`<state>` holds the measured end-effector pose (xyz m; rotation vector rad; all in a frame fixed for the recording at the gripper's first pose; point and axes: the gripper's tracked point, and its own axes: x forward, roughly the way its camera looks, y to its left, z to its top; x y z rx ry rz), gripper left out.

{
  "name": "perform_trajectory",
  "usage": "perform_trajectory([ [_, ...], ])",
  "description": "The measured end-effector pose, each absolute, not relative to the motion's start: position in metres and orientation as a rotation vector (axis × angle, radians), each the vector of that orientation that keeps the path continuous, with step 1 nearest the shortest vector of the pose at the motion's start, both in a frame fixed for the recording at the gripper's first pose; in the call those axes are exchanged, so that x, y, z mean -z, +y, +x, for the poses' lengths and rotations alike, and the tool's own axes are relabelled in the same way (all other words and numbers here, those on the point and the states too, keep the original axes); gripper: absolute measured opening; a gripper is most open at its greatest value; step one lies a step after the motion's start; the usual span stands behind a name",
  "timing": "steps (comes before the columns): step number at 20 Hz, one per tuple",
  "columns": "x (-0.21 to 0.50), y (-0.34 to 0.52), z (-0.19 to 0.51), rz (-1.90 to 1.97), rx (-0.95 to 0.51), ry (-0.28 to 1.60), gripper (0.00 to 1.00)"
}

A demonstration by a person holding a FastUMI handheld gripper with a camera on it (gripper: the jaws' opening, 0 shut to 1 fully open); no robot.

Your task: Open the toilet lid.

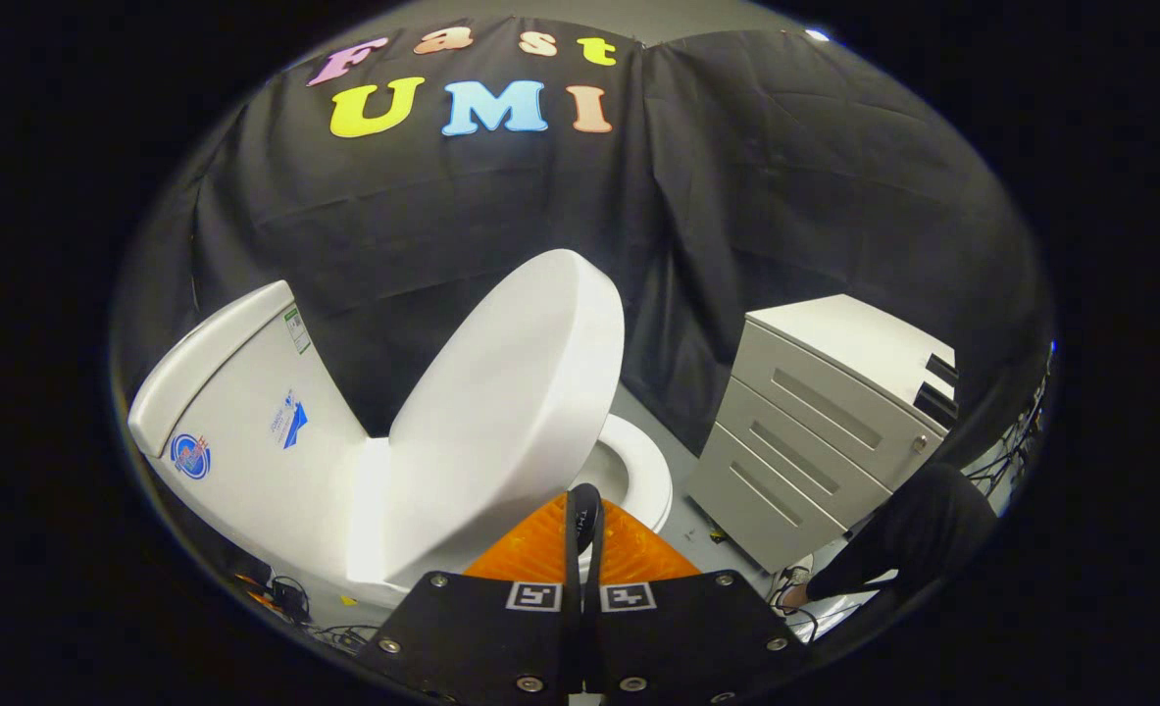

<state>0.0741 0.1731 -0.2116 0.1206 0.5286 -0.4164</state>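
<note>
Already the toilet lid (pixel 506 412) stands half-raised just ahead of the tongs (pixel 584 520), whose fingers are pressed together, gripping nothing. Next, probably, push it back against the tank (pixel 246 431).

Gripper (pixel 584 525) fingers pressed together

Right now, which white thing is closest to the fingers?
The toilet lid, raised just ahead of the shut gripper. The tank and drawer cabinet sit farther off.
</note>
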Motion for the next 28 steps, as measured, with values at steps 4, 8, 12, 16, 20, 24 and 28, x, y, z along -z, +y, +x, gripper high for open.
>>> perform_trajectory([
  [4, 0.201, 0.183, 0.074, 0.06, 0.422, 0.51, 0.0],
  [8, 0.194, 0.194, 0.073, 0.025, 0.443, 0.478, 0.0],
  [12, 0.182, 0.209, 0.076, -0.03, 0.442, 0.455, 0.0],
  [16, 0.169, 0.227, 0.077, -0.062, 0.426, 0.43, 0.0],
  [20, 0.16, 0.243, 0.079, -0.091, 0.409, 0.413, 0.0],
  [24, 0.15, 0.259, 0.08, -0.129, 0.382, 0.393, 0.0],
  [28, 0.143, 0.275, 0.082, -0.162, 0.348, 0.379, 0.0],
])
